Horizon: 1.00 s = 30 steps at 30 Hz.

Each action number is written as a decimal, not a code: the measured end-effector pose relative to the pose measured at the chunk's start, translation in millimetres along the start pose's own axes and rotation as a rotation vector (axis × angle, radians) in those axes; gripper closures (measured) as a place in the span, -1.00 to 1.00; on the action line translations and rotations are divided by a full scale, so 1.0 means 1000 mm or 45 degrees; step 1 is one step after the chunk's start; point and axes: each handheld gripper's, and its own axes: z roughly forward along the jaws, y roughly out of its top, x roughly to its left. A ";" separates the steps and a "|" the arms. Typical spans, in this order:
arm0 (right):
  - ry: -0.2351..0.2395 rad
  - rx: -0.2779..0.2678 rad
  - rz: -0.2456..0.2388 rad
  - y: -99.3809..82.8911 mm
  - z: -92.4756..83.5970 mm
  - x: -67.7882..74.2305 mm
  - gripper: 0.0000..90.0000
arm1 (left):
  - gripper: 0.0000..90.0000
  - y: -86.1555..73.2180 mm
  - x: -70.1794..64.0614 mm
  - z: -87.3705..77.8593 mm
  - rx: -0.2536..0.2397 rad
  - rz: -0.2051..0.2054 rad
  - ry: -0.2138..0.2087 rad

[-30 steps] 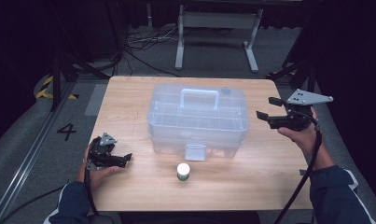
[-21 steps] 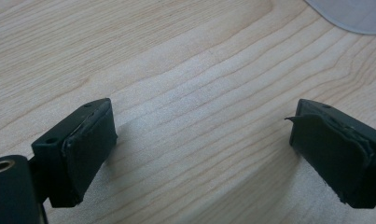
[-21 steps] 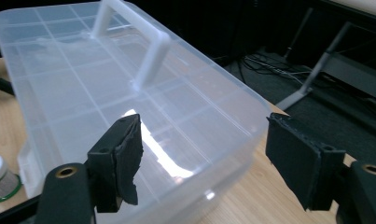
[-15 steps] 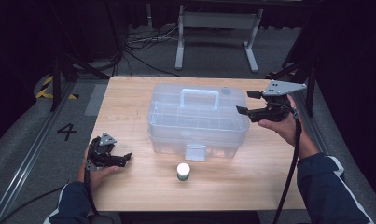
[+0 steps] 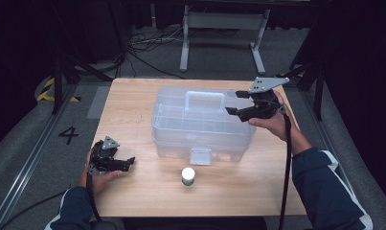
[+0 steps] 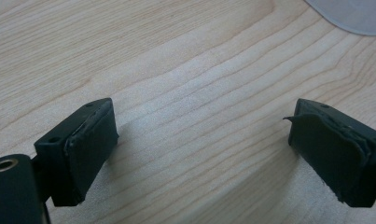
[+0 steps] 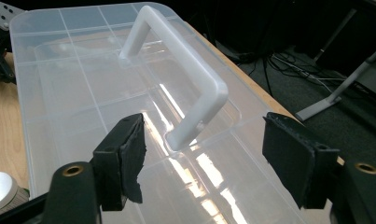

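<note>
Hovering over the clear storage box (image 5: 202,122) mid-tabletop (image 5: 133,96), right gripper (image 5: 238,103) fingers spread wide near its handle (image 7: 176,79), gripping nothing; left gripper (image 5: 126,164) rests on tabletop, fingers apart, empty.

A clear plastic box (image 7: 106,107) spans most of the frame, its white handle (image 7: 185,74) running from the upper centre down to the middle. Two black fingers (image 7: 125,158) rise from the bottom, spread wide with nothing between them. A white-capped bottle (image 7: 1,186) sits lower left on the desk (image 7: 1,126).
</note>
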 end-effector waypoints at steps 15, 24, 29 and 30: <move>0.026 0.048 -0.007 0.008 0.022 -0.005 -0.27 | -0.82 0.000 0.000 0.000 0.000 0.001 0.000; 0.060 0.108 0.020 0.008 0.035 -0.013 -0.11 | -0.82 0.000 0.000 0.000 0.000 0.000 0.000; 0.094 0.135 -0.016 0.011 0.039 -0.008 -0.03 | -0.82 0.000 0.000 0.000 0.000 0.001 0.000; 0.103 0.132 -0.019 0.012 0.039 -0.007 0.00 | -0.82 0.000 0.000 0.000 0.000 0.001 0.000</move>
